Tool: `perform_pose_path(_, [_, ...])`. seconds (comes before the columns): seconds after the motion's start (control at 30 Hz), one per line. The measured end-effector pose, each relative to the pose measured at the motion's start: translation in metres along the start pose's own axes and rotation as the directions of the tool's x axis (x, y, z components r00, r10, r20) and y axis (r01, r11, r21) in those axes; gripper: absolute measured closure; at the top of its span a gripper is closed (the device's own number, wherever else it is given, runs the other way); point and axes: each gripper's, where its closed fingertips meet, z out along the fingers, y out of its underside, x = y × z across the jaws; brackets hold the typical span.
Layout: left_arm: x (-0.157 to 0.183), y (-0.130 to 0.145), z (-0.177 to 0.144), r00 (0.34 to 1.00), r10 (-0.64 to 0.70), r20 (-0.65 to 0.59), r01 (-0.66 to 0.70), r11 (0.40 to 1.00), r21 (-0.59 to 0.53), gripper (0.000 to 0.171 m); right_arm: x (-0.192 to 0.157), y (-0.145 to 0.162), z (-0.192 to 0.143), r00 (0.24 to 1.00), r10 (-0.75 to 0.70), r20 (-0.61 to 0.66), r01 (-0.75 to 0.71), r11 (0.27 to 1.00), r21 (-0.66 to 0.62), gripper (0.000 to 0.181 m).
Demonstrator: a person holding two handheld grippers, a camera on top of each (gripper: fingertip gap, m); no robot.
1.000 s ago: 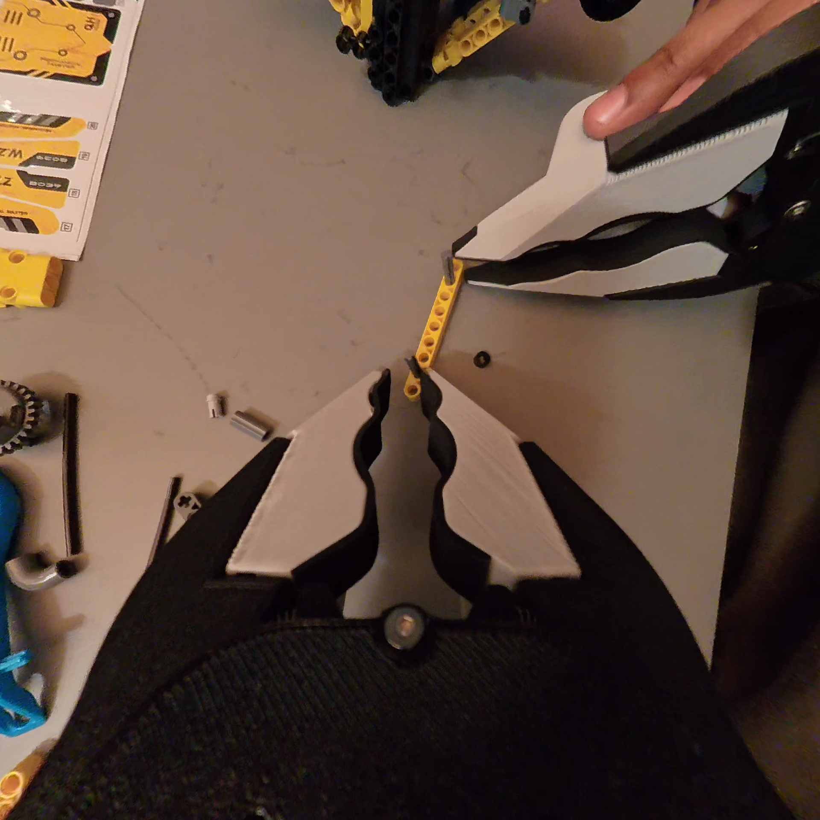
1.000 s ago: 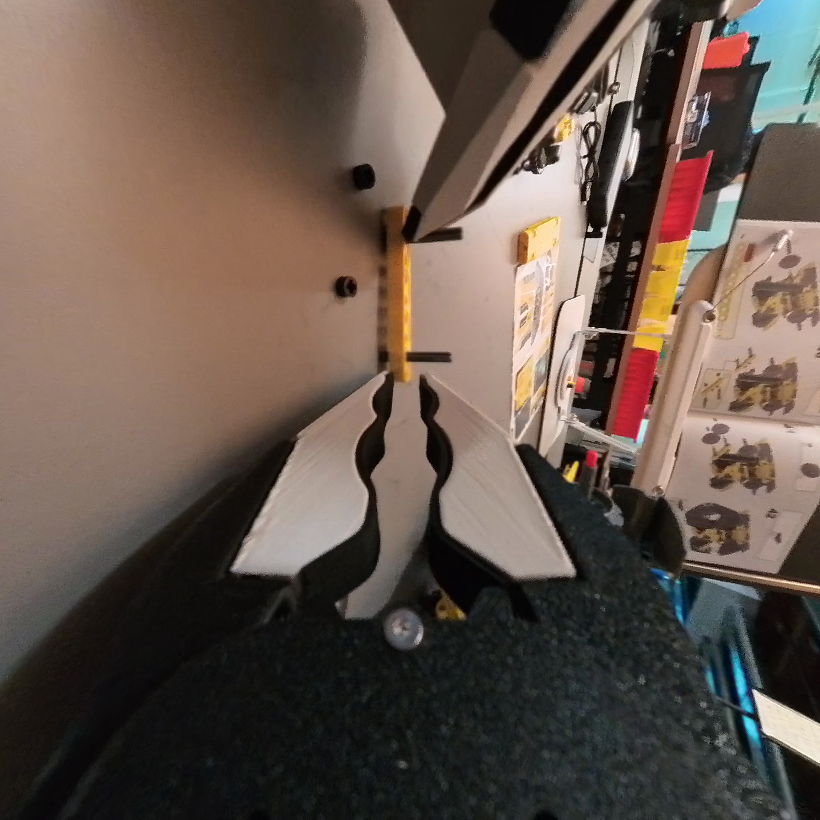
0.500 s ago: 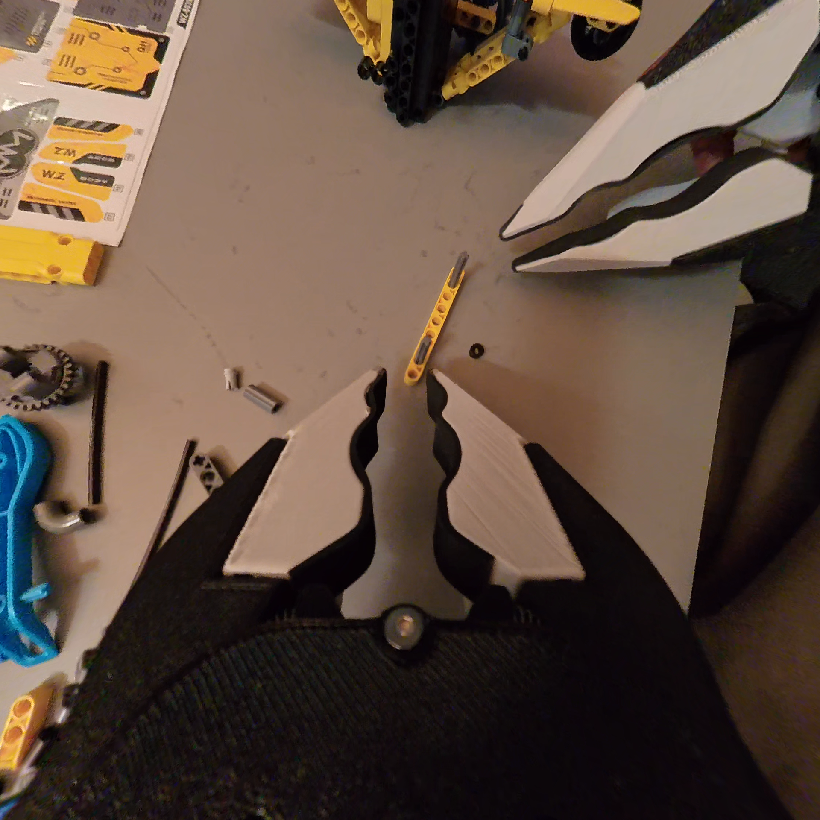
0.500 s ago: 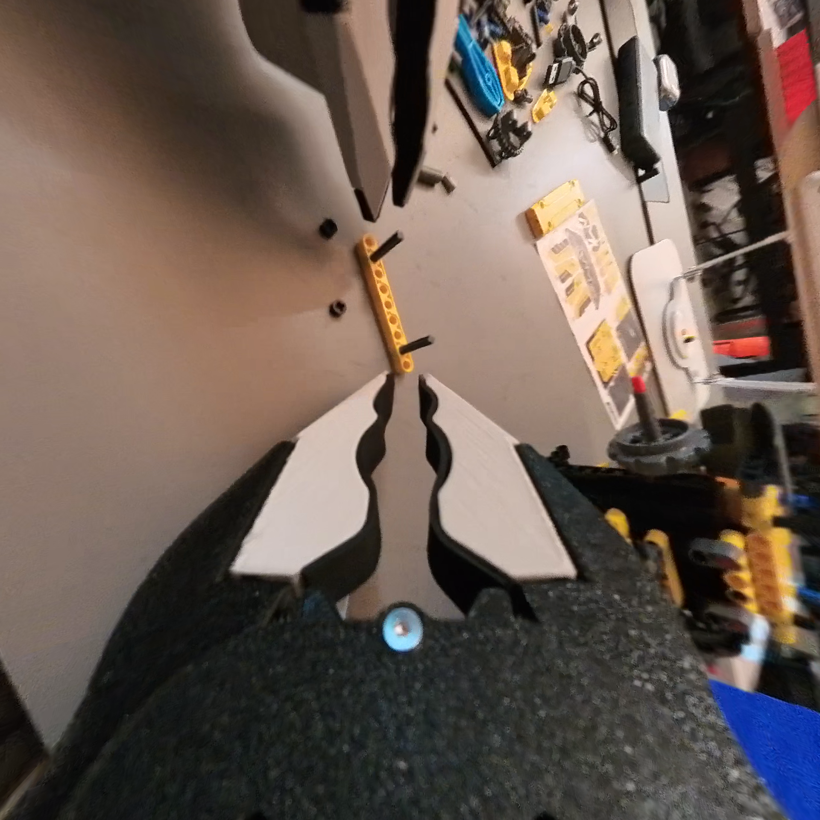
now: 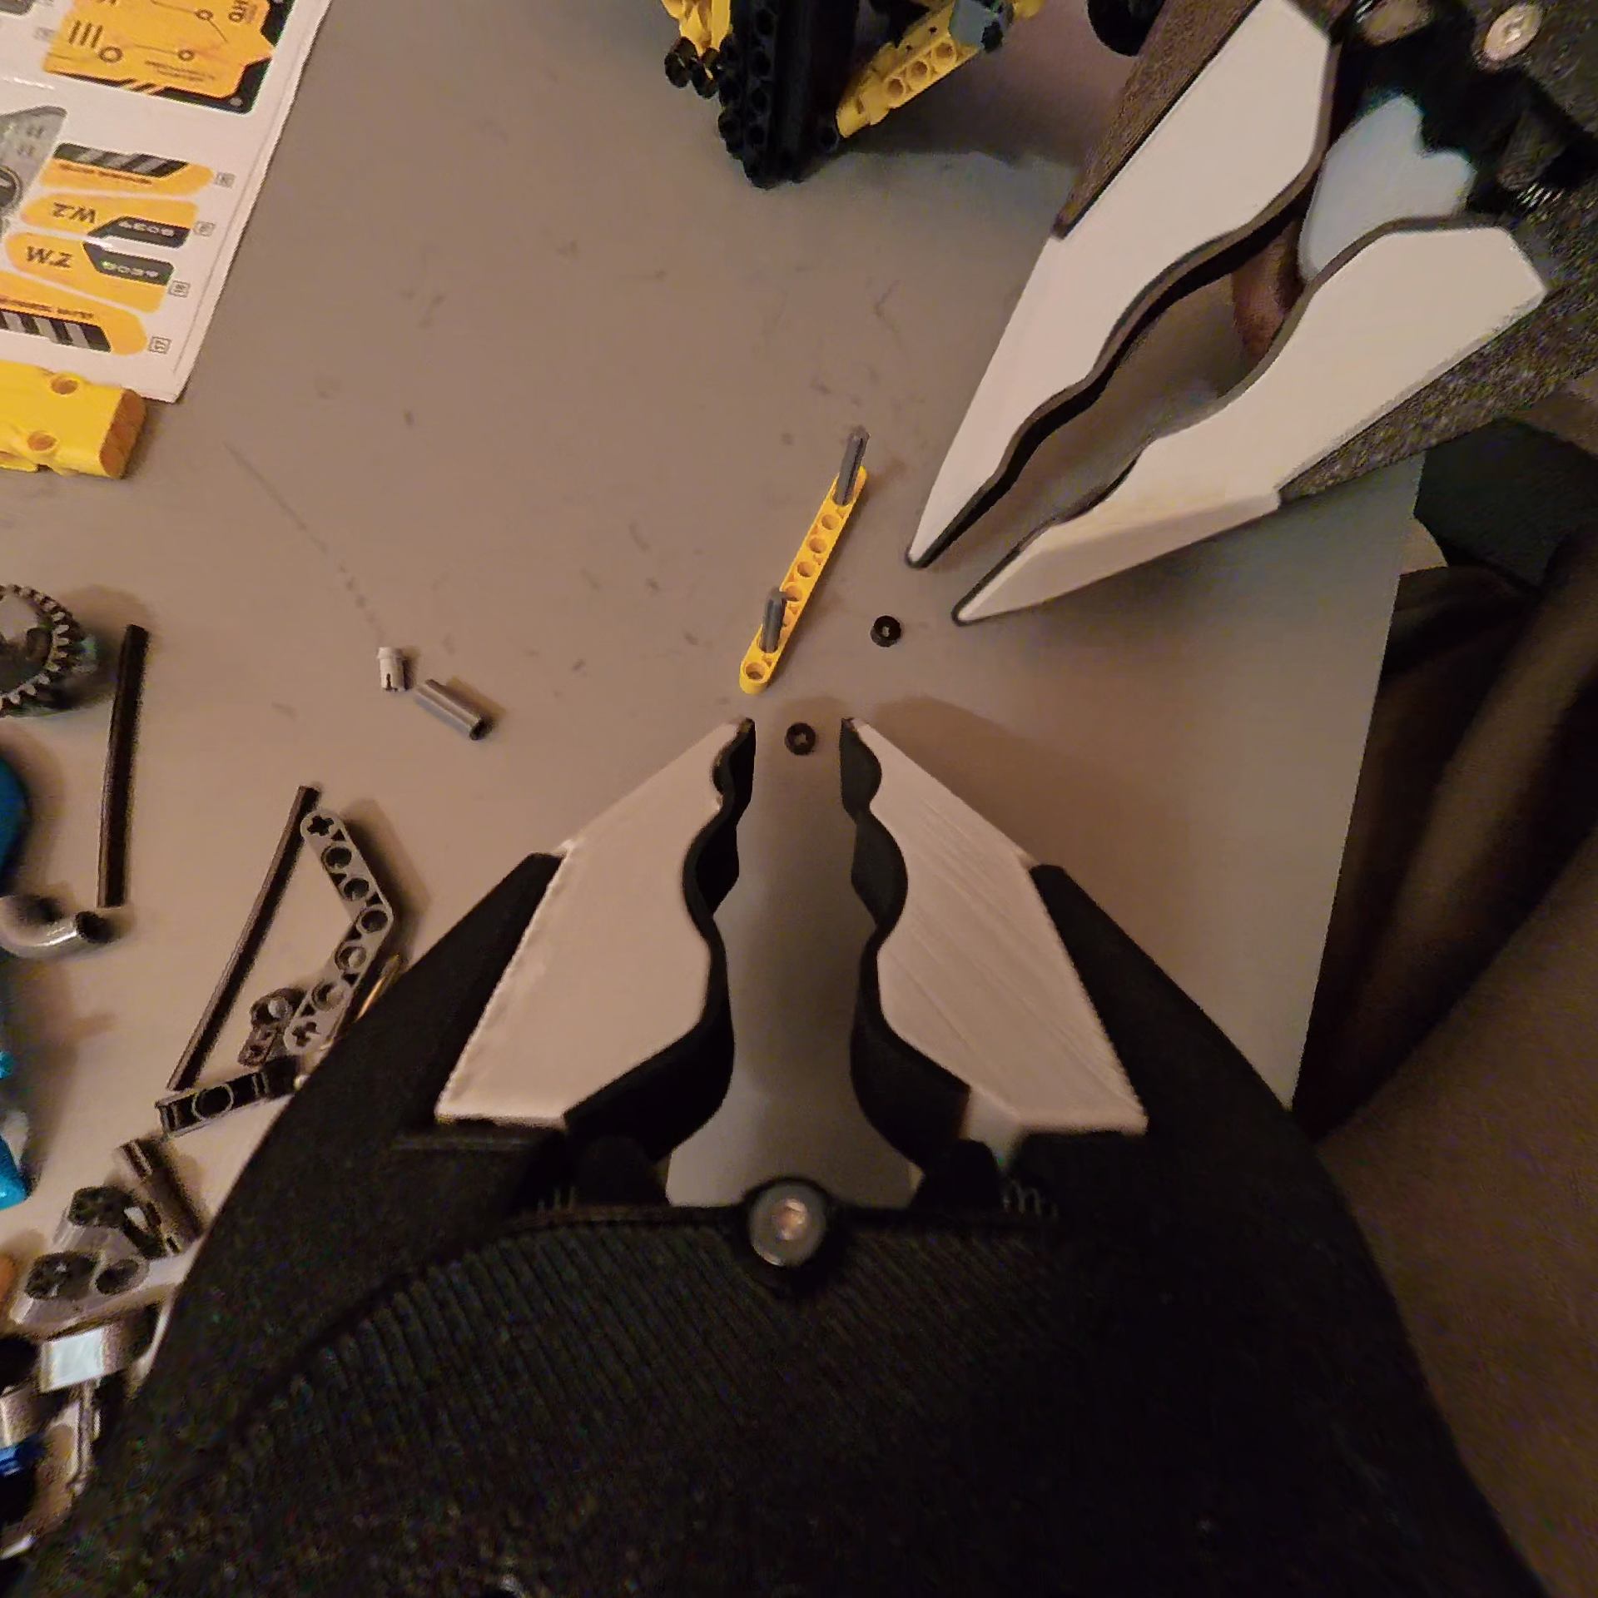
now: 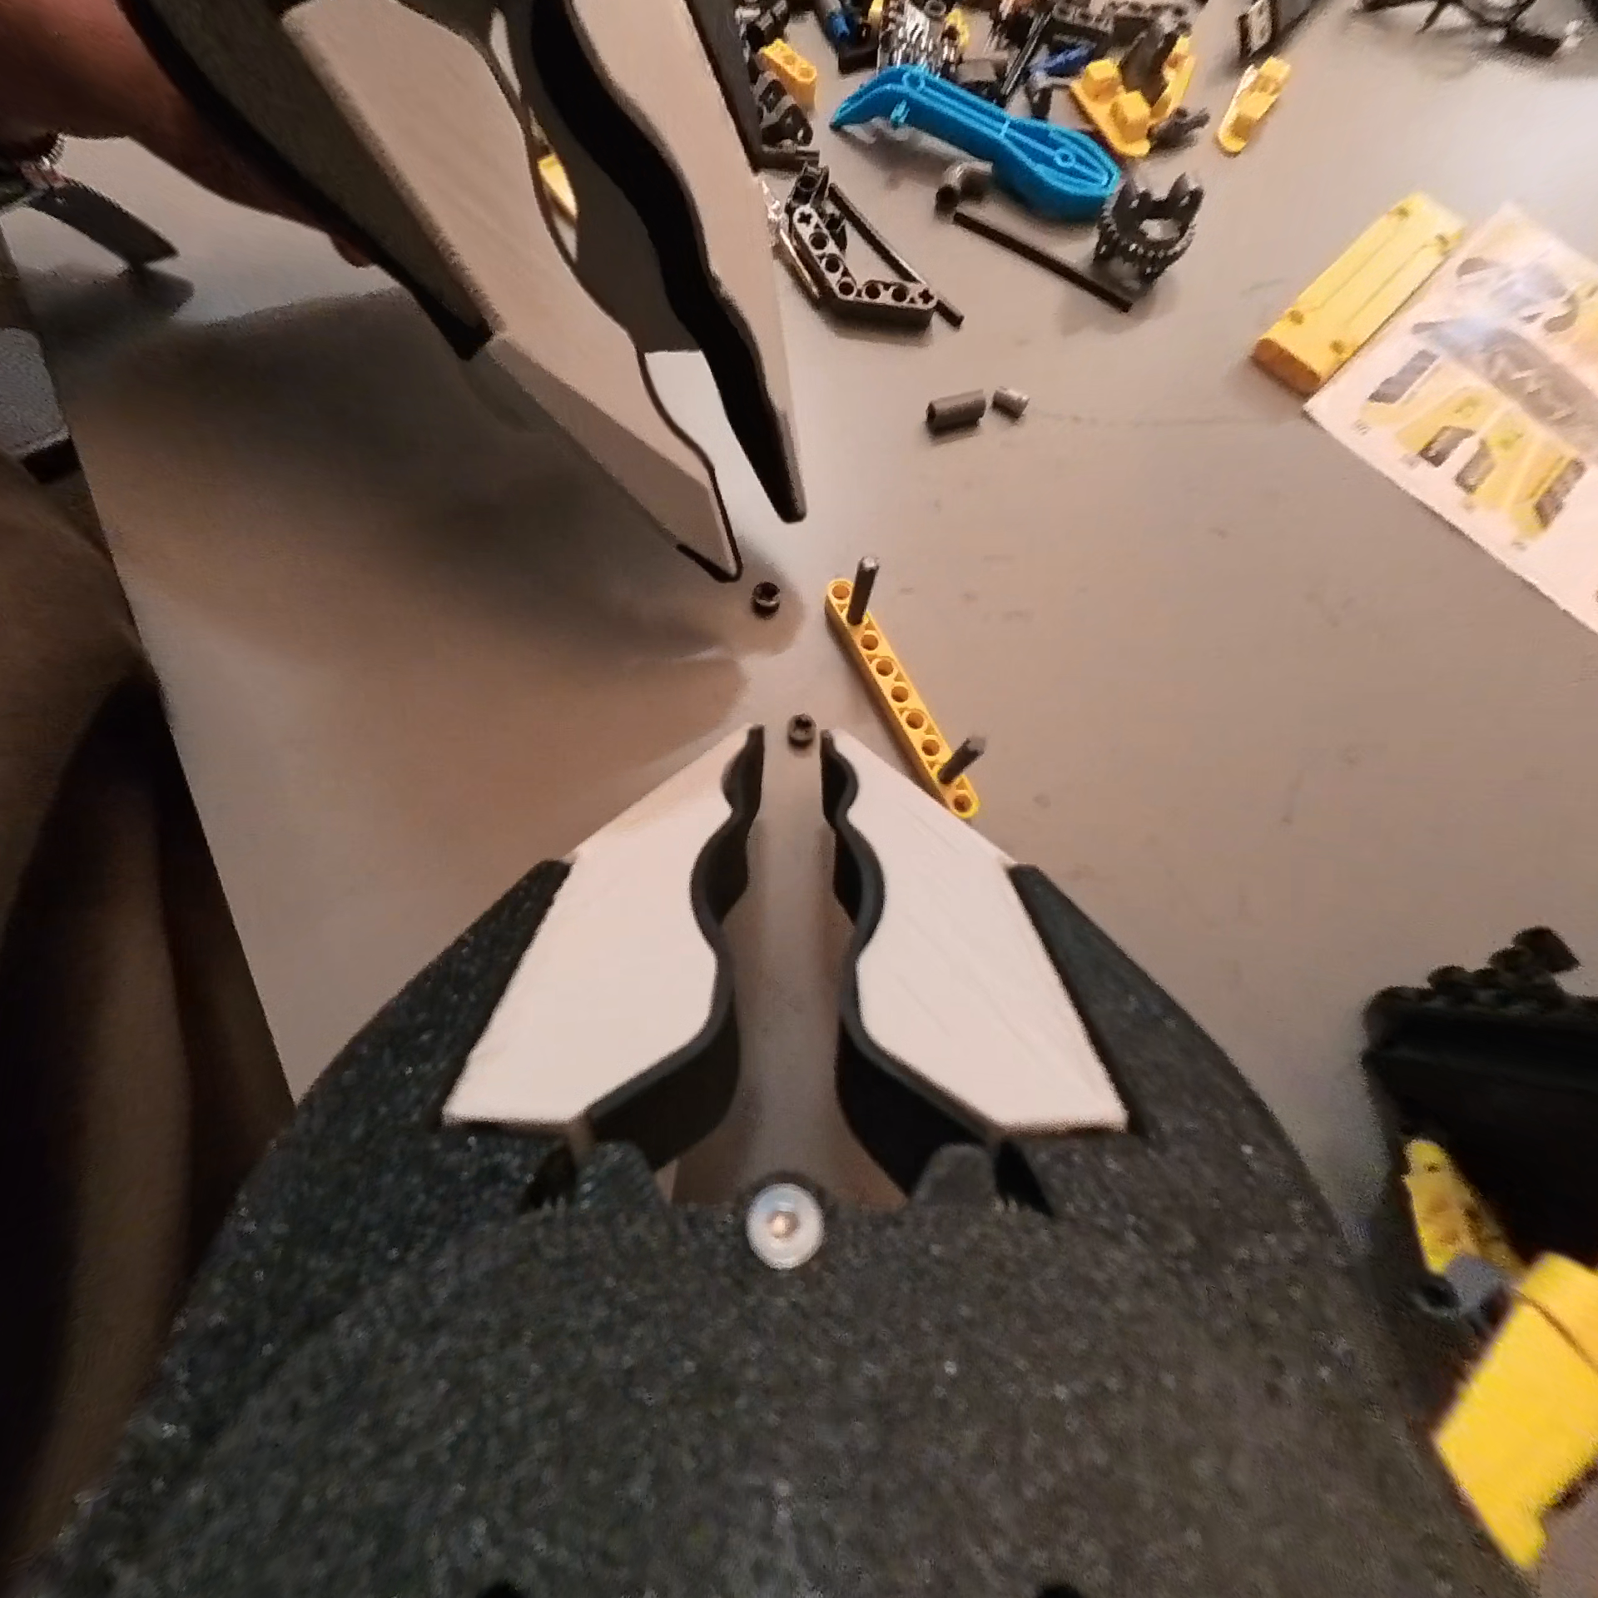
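Observation:
A thin yellow beam (image 5: 804,562) lies flat on the grey table (image 5: 519,415), with a short grey axle standing in a hole near each end. It also shows in the right wrist view (image 6: 899,696). My left gripper (image 5: 795,731) is slightly open and empty, its tips just short of the beam's near end, either side of a small black bush (image 5: 801,738). My right gripper (image 6: 791,735) is slightly open and empty, its tips either side of a second black bush (image 6: 800,729), beside the beam. The two grippers face each other closely.
A sticker sheet (image 5: 112,173) and a yellow block (image 5: 60,419) lie far left. A yellow and black model (image 5: 804,78) stands at the back. A grey pin and sleeve (image 5: 454,705), a bent grey beam (image 5: 350,908) and black rods lie left. The table edge (image 5: 1349,865) is close on the right. My hands' fingertips stand some 5 cm from each other. The yellow block (image 5: 60,419) is about 20 cm from both grippers' fingertips. My right wrist view (image 6: 1309,334) looks at it from another angle.
Both grippers have drawn back from the yellow beam, which now lies free on the table. Each gripper has come down so that a black bush sits between its tips.

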Motion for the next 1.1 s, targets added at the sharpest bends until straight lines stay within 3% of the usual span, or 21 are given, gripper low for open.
perform_pose_path(0.4, [-0.002, -0.011, 0.005, 1.0, 0.017, -0.013, -0.016, 0.999, 0.043, 0.153, 0.003, 0.008, 0.017, 0.999, -0.025, -0.021, 0.024, 0.998, -0.063, 0.175])
perform_pose_path(0.83, [-0.004, -0.014, 0.018, 0.999, 0.035, -0.008, -0.034, 0.996, 0.084, 0.156, 0.015, -0.03, 0.002, 0.993, -0.064, -0.096, 0.07, 0.996, 0.057, 0.175])
perform_pose_path(1.1, [-0.01, -0.013, 0.018, 0.999, 0.042, 0.027, -0.044, 0.996, 0.074, 0.157, 0.014, -0.023, 0.005, 0.995, -0.056, -0.087, 0.059, 0.998, 0.034, 0.175])
